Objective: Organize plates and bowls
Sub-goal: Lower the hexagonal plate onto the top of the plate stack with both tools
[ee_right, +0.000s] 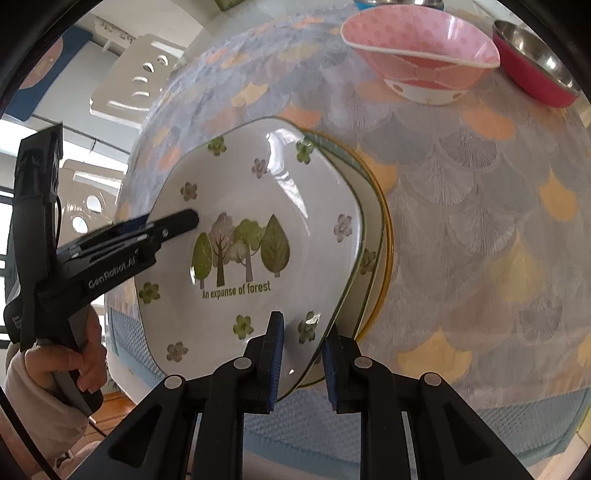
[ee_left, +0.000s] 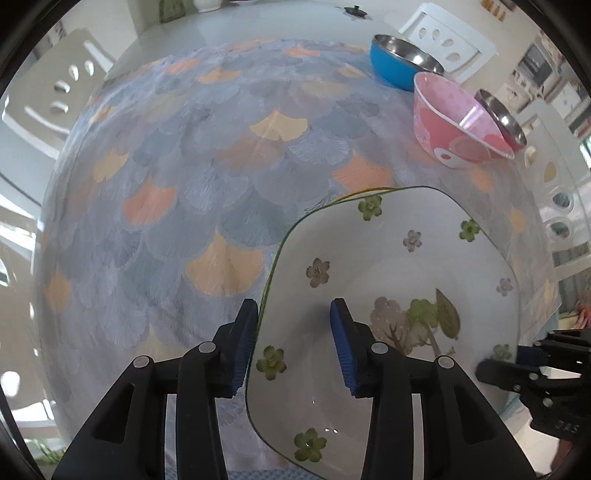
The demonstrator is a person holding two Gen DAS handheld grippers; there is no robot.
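A white square plate with a forest print (ee_right: pixel 255 229) lies on top of two other plates (ee_right: pixel 375 236) on the patterned tablecloth; it also shows in the left wrist view (ee_left: pixel 399 273). My left gripper (ee_left: pixel 293 347) straddles the plate's left rim, one jaw over it and one outside, with a clear gap between the pads. My right gripper (ee_right: pixel 301 363) straddles the plate's near rim the same way. A pink bowl (ee_left: pixel 454 122) (ee_right: pixel 421 55), a blue steel bowl (ee_left: pixel 402 61) and a red steel bowl (ee_right: pixel 535 62) stand at the far side.
The tablecloth (ee_left: pixel 207 192) covers a round table with white chairs (ee_left: pixel 55 92) around it. The table's near edge (ee_right: pixel 461 424) lies just under my right gripper. A small black lid (ee_left: pixel 355 11) sits far back.
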